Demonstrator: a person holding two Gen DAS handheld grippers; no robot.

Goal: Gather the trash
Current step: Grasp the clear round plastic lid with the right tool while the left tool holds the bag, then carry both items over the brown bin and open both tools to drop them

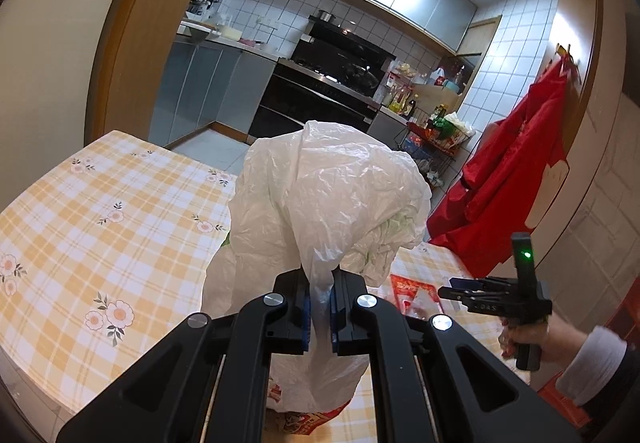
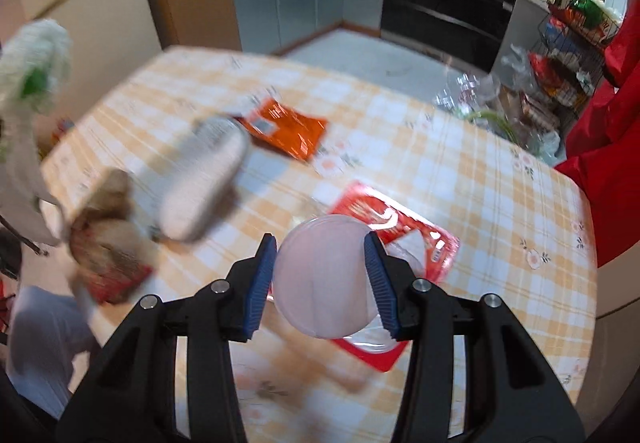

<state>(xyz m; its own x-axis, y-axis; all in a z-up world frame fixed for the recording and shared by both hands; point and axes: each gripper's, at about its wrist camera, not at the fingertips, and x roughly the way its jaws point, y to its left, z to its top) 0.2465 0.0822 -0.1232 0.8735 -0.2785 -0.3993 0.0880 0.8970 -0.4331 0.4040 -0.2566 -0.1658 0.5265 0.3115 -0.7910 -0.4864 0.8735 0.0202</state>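
Clamped tight, the left gripper (image 1: 320, 317) holds a white plastic bag (image 1: 320, 203) above the table (image 1: 100, 203). Jaws of the right gripper (image 2: 322, 279) hold a round clear lid (image 2: 320, 279) over a red wrapper (image 2: 424, 235). That smooth lid could slip free, since only its edges are pinched.

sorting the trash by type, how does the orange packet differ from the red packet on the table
The orange packet is foil-shiny and lies at the far side of the table; the red packet lies near, right under the right gripper. The orange one lies in full view; the red one is partly covered by the round lid in that gripper. The red one has a clear window. Both lie flat.
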